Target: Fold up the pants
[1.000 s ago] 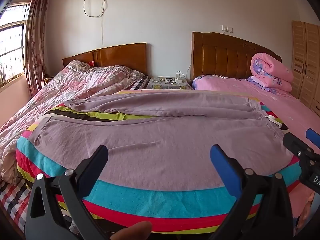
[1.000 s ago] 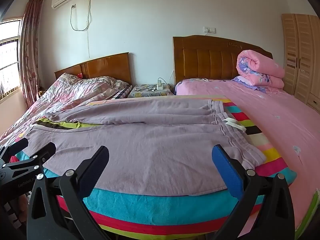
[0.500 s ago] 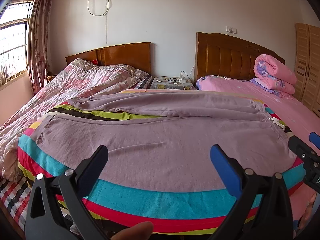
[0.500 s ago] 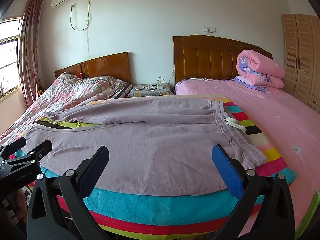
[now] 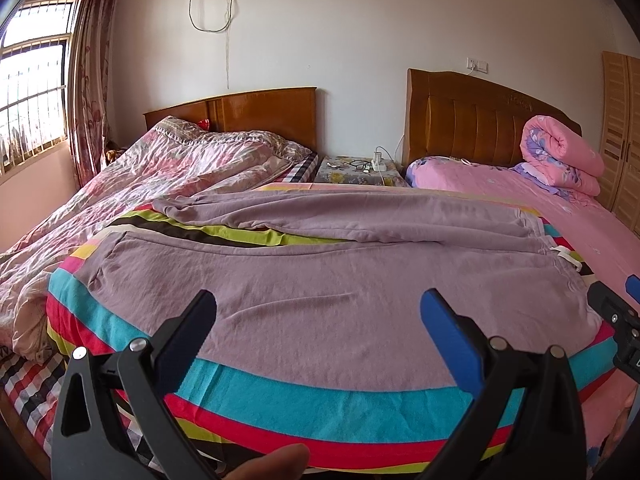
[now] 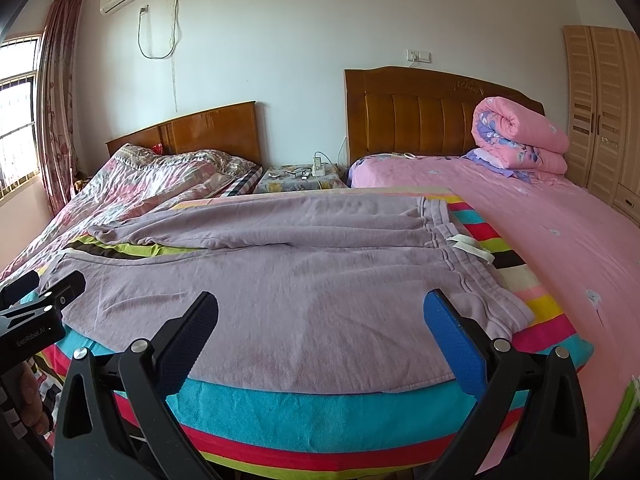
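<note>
We have the pants [image 5: 320,280] spread flat on the striped blanket [image 5: 320,404], lying crosswise in front of us: waistband [image 6: 472,276] to the right, cuffs to the left, the near leg smooth and wide, the far leg rumpled and angled away so a wedge of stripes shows between them. Our left gripper [image 5: 320,332] and right gripper [image 6: 320,332] both hover above the near edge of the near leg with fingers spread wide and nothing between them; neither touches cloth. As we judge it, no fold has been made, and the step in hand is taking the first hold so that one leg can be laid over the other. To do this well, we should put the left gripper down at the near cuff corner [image 5: 96,276] and the right at the near end of the waistband, taking the very edge of the cloth. We must pinch only the pants and not the blanket beneath, since the two lie close together and a deep bite would drag the stripes along. Lifting both ends together, level and taut, should carry the near leg over the far one without a sag in the middle. The far leg is creased, so smoothing it first may give a cleaner stack.
</note>
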Tool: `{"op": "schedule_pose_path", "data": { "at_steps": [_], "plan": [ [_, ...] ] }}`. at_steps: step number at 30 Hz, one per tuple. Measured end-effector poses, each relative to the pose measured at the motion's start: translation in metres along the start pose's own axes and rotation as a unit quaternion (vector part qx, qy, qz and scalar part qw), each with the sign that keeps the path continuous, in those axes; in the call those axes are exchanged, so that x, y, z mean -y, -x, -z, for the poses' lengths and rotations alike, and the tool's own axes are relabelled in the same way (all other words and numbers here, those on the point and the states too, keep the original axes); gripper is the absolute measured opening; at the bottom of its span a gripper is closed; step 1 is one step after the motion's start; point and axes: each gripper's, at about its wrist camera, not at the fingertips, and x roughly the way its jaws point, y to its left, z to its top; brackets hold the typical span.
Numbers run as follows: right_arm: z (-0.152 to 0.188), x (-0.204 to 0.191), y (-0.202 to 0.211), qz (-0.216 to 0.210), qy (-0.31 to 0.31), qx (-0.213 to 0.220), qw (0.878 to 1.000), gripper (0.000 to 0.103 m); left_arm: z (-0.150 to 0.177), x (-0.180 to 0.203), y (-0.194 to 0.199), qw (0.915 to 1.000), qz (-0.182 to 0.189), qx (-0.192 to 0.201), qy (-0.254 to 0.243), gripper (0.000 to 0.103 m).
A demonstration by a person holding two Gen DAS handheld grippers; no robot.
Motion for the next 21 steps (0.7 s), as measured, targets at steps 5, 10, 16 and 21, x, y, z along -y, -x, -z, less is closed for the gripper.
{"op": "schedule_pose_path", "data": {
  "at_steps": [5, 10, 16, 21],
  "plan": [
    [-0.0015, -0.0016, -0.0006, 0.001, 0.001, -0.003, 1.000, 0.099, -0.0012, -0.0020, -0.0002, 1.0000, -0.002, -0.002, 0.004, 0.102],
    [-0.0024, -0.0020, -0.0012, 0.000, 0.000, -0.004, 1.000, 0.099, -0.0012, -0.0048, -0.0005, 1.0000, -0.005, -0.001, 0.005, 0.102],
    [-0.0027, -0.0054, -0.0029, -0.001, 0.001, -0.002, 1.000, 0.099, 0.0012, -0.0050, -0.0036, 1.0000, -0.005, -0.003, 0.000, 0.102],
    [-0.0037, -0.0028, -0.0036, 0.009, 0.001, -0.001, 1.000, 0.099, 0.0037, -0.0010, -0.0066, 1.0000, 0.001, -0.004, -0.005, 0.102]
  ]
}}
